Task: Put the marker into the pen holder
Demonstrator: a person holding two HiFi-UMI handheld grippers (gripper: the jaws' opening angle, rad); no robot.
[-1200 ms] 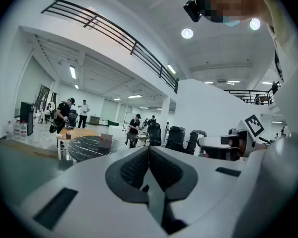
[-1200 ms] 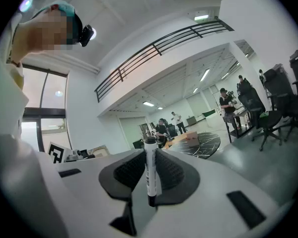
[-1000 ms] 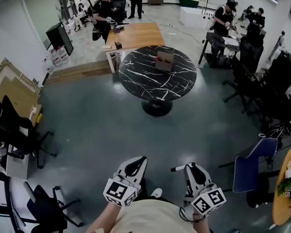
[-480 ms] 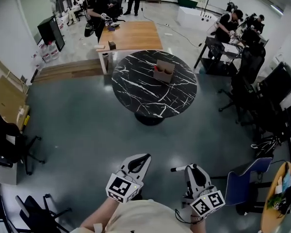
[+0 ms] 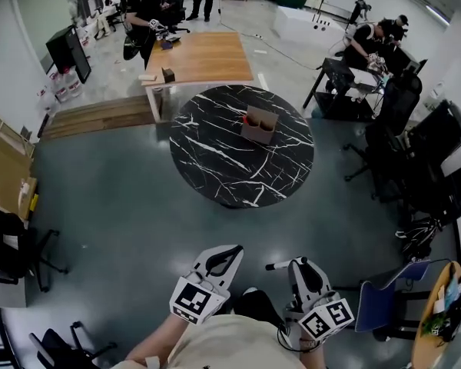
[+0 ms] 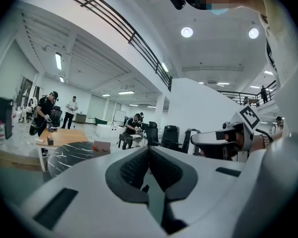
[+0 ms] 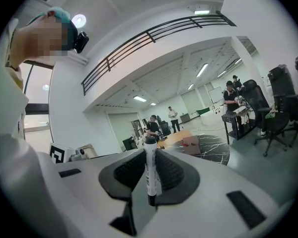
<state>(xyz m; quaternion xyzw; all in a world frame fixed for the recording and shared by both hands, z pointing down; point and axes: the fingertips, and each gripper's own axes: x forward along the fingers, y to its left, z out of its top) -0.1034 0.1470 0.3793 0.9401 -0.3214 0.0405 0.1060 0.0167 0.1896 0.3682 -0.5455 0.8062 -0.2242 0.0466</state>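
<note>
Right gripper view shows the marker (image 7: 150, 170) standing up between the jaws of your right hand-held gripper (image 7: 150, 151), pinched tight. Your left hand-held gripper (image 6: 149, 148) is closed with nothing in it. Well ahead, a brown box (image 5: 259, 124) sits on the round black worktop (image 5: 215, 152).

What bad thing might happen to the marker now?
The marker stands pinched between the right fingers, both ends sticking out, so it might slip or tilt while walking. The pen holder sits far off on the round table, so a tilted marker might miss its opening.
</note>
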